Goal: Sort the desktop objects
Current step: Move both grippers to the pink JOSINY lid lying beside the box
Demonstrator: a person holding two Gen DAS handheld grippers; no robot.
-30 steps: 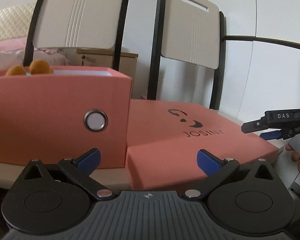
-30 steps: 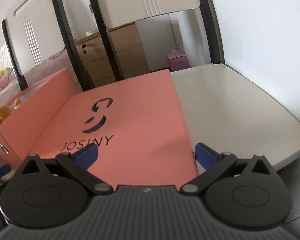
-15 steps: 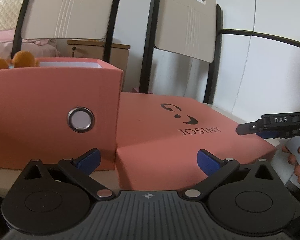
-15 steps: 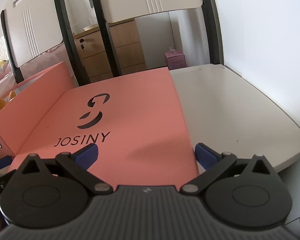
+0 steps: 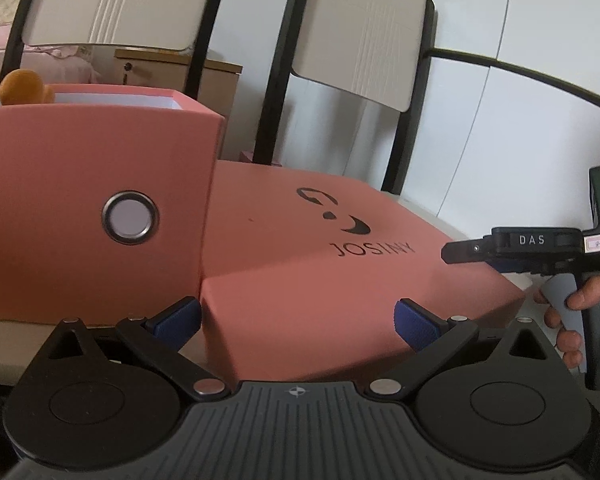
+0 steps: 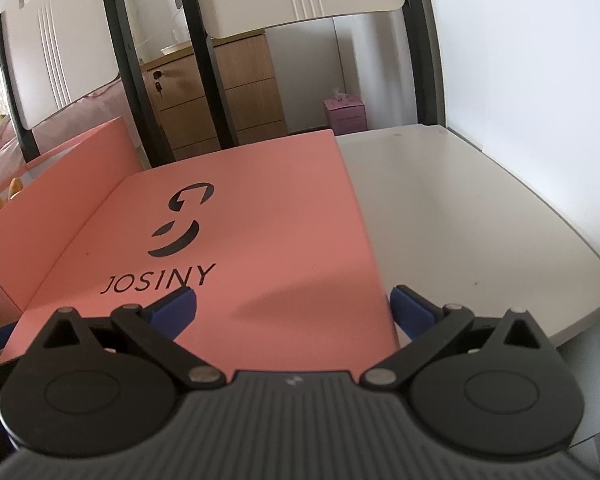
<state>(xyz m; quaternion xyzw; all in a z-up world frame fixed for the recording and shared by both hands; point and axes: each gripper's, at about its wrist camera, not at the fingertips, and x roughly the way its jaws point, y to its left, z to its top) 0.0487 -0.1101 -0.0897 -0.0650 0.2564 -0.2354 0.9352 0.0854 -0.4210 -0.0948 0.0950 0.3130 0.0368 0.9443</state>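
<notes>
Salmon-pink box (image 5: 80,184), pink lid (image 6: 240,248) with black JOSINY logo, white table (image 6: 460,220)

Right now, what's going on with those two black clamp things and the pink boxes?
A person holds a two-finger gripper in each hand at a desk. Both the left gripper and right gripper are open and hold nothing. They face a flat pink lid marked JOSINY, lying beside a taller open pink box with an orange plush toy showing above its rim. No grasp has been made yet.

A home bedroom: pink bedding (image 5: 40,60), wooden drawers (image 6: 220,96), chairs (image 5: 360,32).
</notes>
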